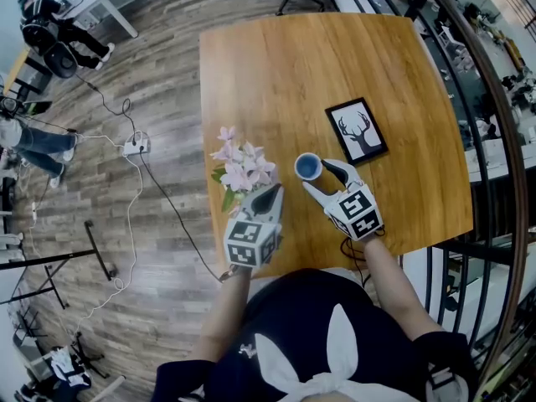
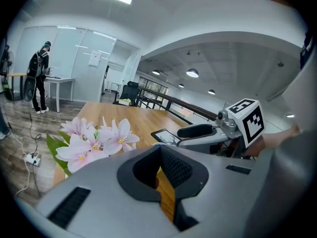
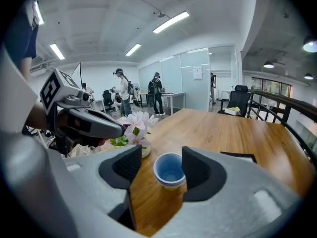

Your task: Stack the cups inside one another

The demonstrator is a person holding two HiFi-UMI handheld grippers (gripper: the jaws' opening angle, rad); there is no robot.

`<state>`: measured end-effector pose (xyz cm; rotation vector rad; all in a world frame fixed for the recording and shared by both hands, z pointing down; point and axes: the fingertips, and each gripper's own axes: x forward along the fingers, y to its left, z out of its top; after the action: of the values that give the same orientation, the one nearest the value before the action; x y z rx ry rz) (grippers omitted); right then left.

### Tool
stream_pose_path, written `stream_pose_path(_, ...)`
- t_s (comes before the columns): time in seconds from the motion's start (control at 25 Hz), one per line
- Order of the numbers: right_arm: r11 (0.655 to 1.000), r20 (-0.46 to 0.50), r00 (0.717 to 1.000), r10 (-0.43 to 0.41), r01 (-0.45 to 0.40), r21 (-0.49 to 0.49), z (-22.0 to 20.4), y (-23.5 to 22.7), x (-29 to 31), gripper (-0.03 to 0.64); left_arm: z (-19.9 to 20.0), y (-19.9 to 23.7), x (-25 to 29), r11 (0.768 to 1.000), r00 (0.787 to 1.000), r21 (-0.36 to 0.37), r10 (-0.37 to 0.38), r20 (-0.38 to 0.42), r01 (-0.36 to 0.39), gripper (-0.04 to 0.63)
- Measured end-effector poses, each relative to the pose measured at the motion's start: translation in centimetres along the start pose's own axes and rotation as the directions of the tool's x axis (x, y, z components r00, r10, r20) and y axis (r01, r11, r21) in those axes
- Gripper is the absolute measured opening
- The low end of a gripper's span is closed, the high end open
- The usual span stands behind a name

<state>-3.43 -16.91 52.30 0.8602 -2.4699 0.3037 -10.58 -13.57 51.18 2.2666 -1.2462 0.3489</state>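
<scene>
Left of the blue cup (image 1: 308, 167), on the wooden table (image 1: 276, 65): pink flowers (image 1: 241, 167). Nearer, lower left of the cup: left gripper (image 1: 270, 193), jaws drawn together to a thin slit, nothing between, tip just beside the flowers. Upright on the bare wood, mouth up: the cup itself. Just right of the cup: right gripper (image 1: 316, 176), jaws apart, cup standing between them, not clamped. Further right of the cup: framed deer picture (image 1: 357, 130), flat on the table.
</scene>
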Motion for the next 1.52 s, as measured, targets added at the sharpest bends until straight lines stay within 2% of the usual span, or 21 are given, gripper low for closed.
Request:
stream_pose_path(0.32,0.998,0.104,0.993,-0.051,0.053,-0.023,2.3,1.4,-2.8,0.083,0.8,-1.1,-1.5,1.000,1.000,0.017,-0.004,0.030,0.004,0.017)
stream_pose_path(0.48,0.997,0.133,0.989,-0.070,0.074,-0.026,3.1,2.0,-4.2,0.044,0.2,-1.7,-2.2,0.999,0.999,0.031,-0.022,0.023,0.022,0.017)
stream_pose_path(0.64,0.995,0.158,0.983,-0.093,0.099,-0.031,3.7,2.5,-5.5,0.000,0.5,-2.0,-2.9,0.999,0.999,0.034,-0.017,0.048,0.016,0.017)
stream_pose_path(1.52,0.996,0.158,0.984,-0.080,0.084,-0.021,2.5,5.6,-8.6,-0.002,0.3,-4.4,-5.0,0.998,0.996,0.053,-0.045,0.076,0.041,0.017)
